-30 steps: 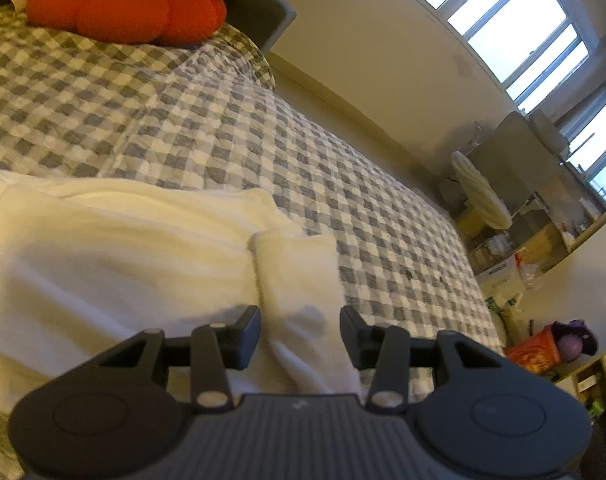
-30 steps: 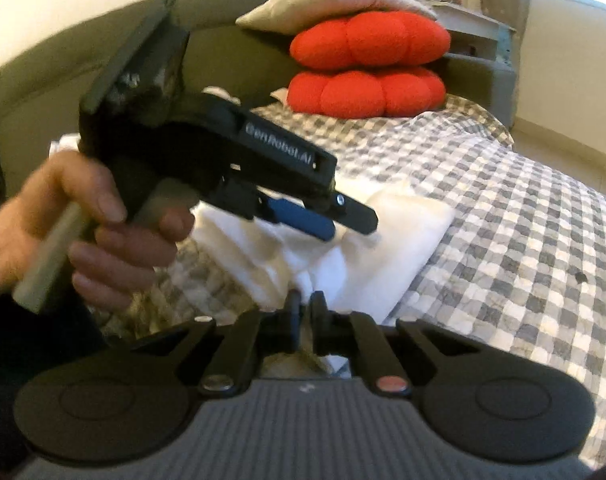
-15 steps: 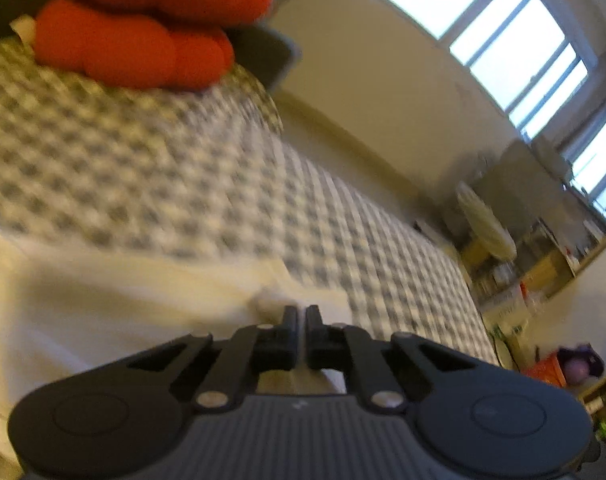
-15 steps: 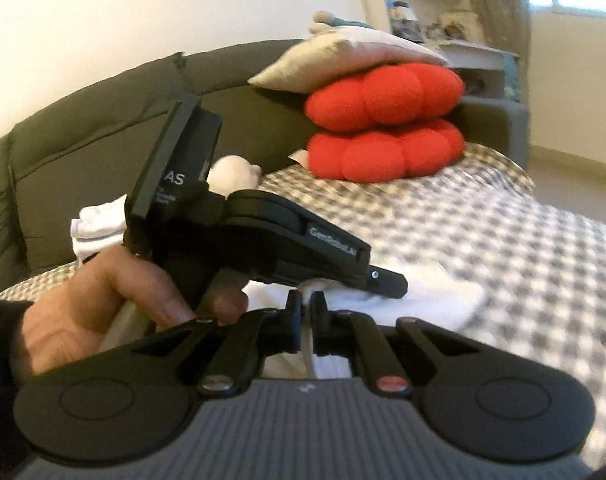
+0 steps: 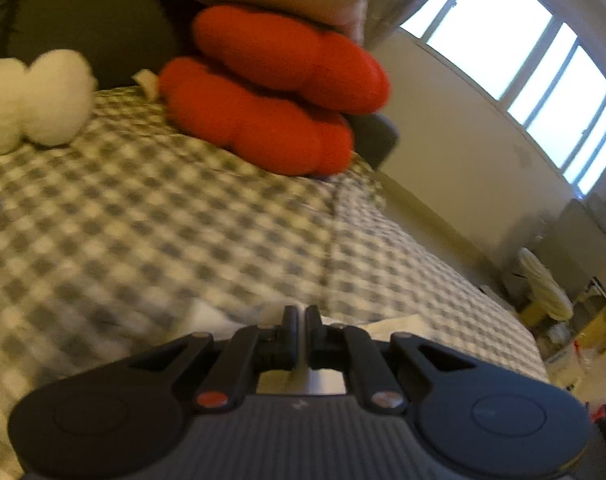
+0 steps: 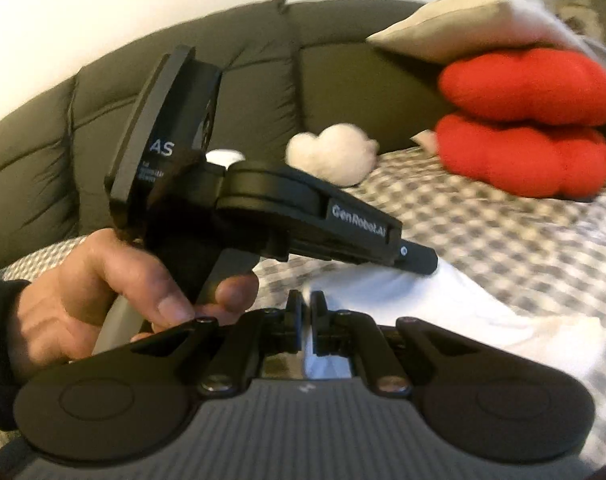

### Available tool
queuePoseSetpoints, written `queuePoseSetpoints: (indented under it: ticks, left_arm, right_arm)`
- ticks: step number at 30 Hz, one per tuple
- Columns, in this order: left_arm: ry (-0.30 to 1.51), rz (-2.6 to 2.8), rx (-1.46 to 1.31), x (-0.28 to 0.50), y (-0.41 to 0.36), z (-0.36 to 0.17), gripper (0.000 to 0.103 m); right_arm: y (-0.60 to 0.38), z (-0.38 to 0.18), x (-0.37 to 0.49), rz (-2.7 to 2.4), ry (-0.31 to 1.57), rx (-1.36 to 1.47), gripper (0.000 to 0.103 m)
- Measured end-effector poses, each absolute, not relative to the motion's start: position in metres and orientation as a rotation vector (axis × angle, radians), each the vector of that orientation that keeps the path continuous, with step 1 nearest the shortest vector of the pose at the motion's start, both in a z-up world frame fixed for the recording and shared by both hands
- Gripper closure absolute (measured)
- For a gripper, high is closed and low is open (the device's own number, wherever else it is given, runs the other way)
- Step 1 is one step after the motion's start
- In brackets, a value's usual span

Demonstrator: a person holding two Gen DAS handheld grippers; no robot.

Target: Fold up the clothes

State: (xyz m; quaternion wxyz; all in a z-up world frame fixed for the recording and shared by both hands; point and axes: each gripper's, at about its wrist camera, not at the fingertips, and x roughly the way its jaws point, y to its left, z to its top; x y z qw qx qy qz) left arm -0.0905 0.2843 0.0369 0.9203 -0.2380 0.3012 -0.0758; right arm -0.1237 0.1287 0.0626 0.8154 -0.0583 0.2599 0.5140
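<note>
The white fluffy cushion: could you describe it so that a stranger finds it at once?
Start at the dark green sofa back behind the checked cover. Two red cushions are stacked at one end; the white fluffy cushion lies alone beside them. It alone is white, woolly and cloud-shaped.

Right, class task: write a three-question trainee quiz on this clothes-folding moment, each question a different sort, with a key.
1. True or false: the left gripper has its fingers spread wide apart.
2. Multiple choice: the two red cushions are (A) side by side, (B) stacked, (C) on the floor.
3. Fill in: the white garment lies on a ____-patterned cover.

Key
1. False; the fingers are nearly together, with white cloth at the tips.
2. B.
3. Checked.
</note>
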Motion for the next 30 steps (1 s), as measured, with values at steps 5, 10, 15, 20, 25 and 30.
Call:
queuePoseSetpoints:
  ticks: [5, 10, 15, 20, 25, 30]
  left_arm:
    - [0.606, -0.113, -0.479, -0.090, 0.305, 0.034, 0.099]
    - [0.651, -0.093, -0.400, -0.084, 0.306, 0.020, 0.099]
    - [0.663, -0.091, -0.392, -0.081, 0.311, 0.017, 0.098]
    - [0.648, -0.055, -0.384, -0.087, 0.312, 0.026, 0.096]
    - [0.632, -0.066, -0.314, -0.092, 0.297, 0.031, 0.091]
    - [0.652, -0.071, -0.275, -0.088, 0.288, 0.026, 0.086]
  right_arm:
    - [0.158, 0.054, -0.119, 1.120, 0.567, -0.150, 0.097]
    - [0.171, 0.037, -0.117, 1.096, 0.626, -0.174, 0.096]
    - [0.162, 0.032, -0.118, 1.085, 0.690, -0.164, 0.088]
    - [0.116, 0.057, -0.111, 1.037, 0.641, -0.048, 0.073]
    - [0.083, 0.050, -0.088, 0.854, 0.638, -0.088, 0.073]
    - [0.072, 0.033, -0.072, 0.774, 0.669, -0.137, 0.074]
